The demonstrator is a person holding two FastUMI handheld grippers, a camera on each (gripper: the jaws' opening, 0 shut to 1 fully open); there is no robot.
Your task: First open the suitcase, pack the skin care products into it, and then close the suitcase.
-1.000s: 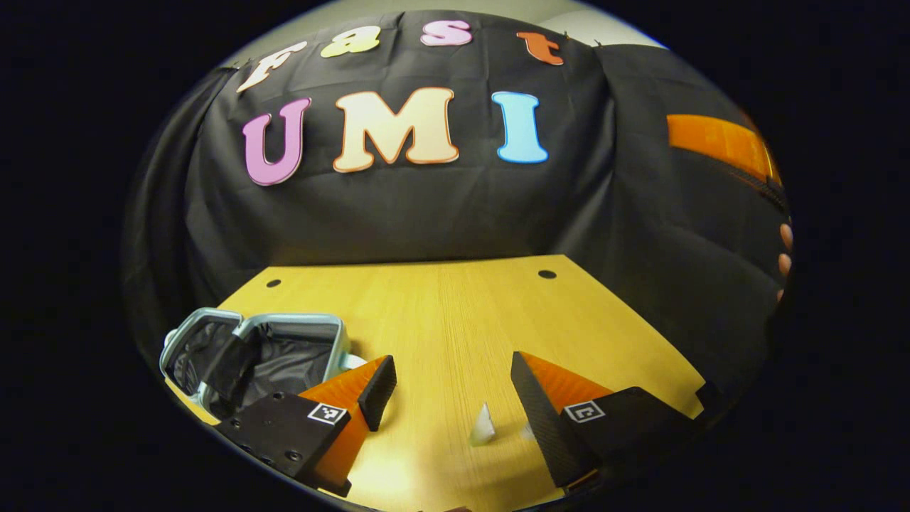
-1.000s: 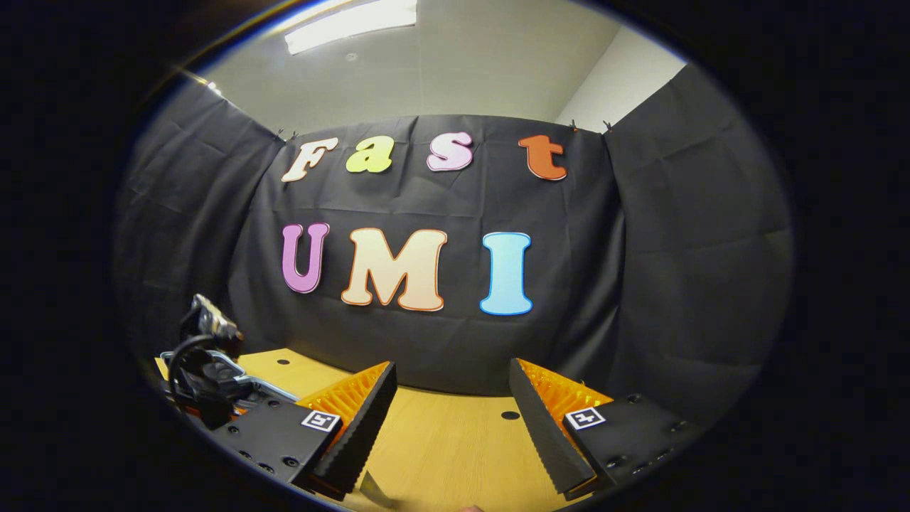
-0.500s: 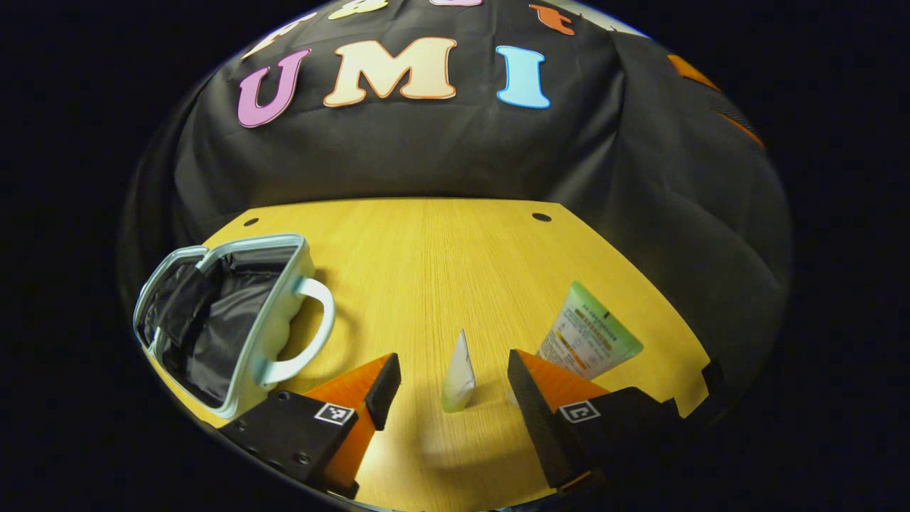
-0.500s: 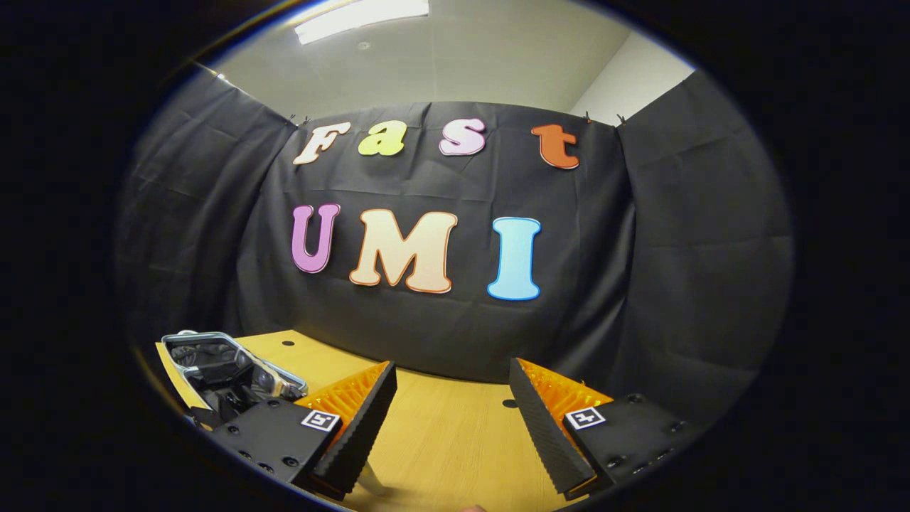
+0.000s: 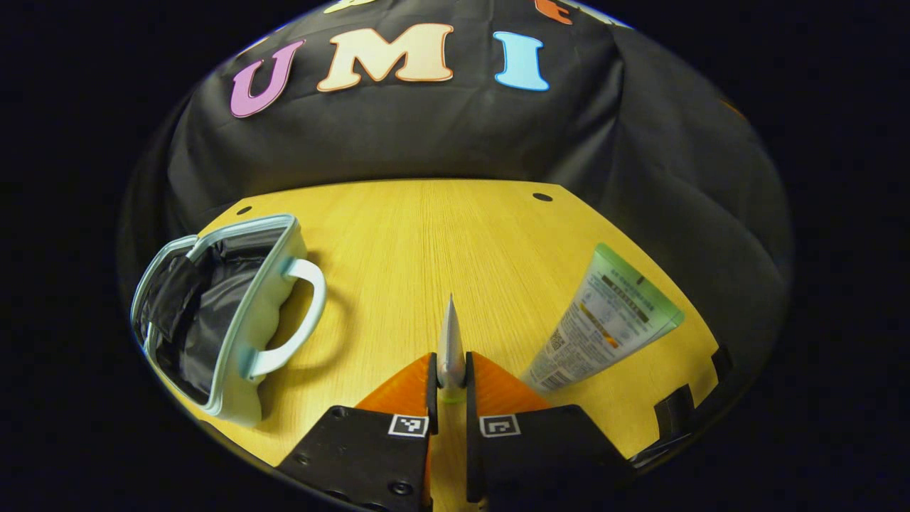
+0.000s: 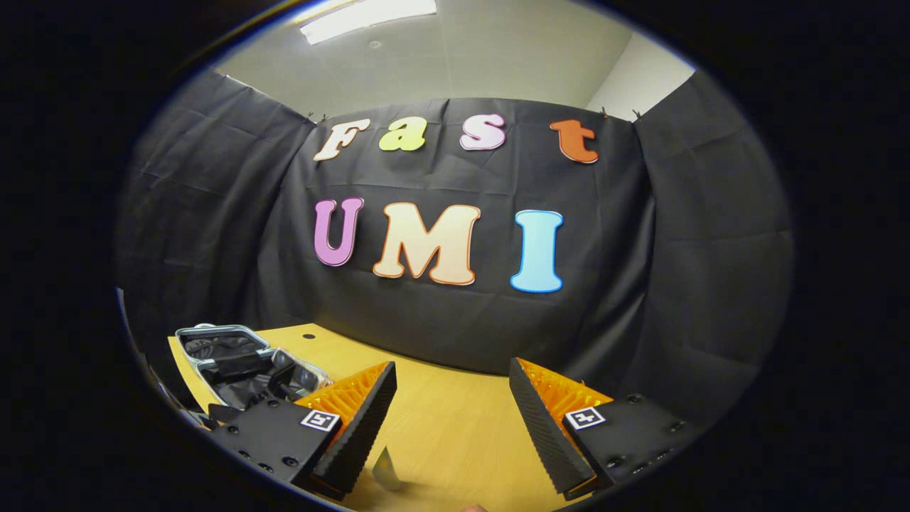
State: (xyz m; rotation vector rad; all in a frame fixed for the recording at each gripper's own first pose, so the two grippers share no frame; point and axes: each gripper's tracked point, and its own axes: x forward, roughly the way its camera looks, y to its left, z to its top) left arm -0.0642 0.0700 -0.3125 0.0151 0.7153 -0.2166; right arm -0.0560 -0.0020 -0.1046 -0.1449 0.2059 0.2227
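In the left gripper view my left gripper [image 5: 450, 368] is shut on a slim pale tube [image 5: 449, 333], seen edge-on, its flat crimped end pointing away over the wooden table [image 5: 455, 235]. The small pale-blue suitcase [image 5: 234, 313] lies open to the left, dark lining showing, handle toward the middle. A green and white tube [image 5: 604, 320] lies flat on the right. In the right gripper view my right gripper [image 6: 452, 370] is open with nothing between its fingers, held above the table. There the open suitcase [image 6: 242, 359] sits far left and a pale tube tip [image 6: 384, 469] pokes up low down.
Black cloth walls close the booth behind and to both sides of the table [image 6: 455, 427]. Two small holes mark the table's far corners [image 5: 542, 197]. Bare wood lies between the suitcase and the green tube.
My left gripper has gone from wide open to shut on the slim tube and tipped further down toward the table. The right gripper stays open and has swung slightly.
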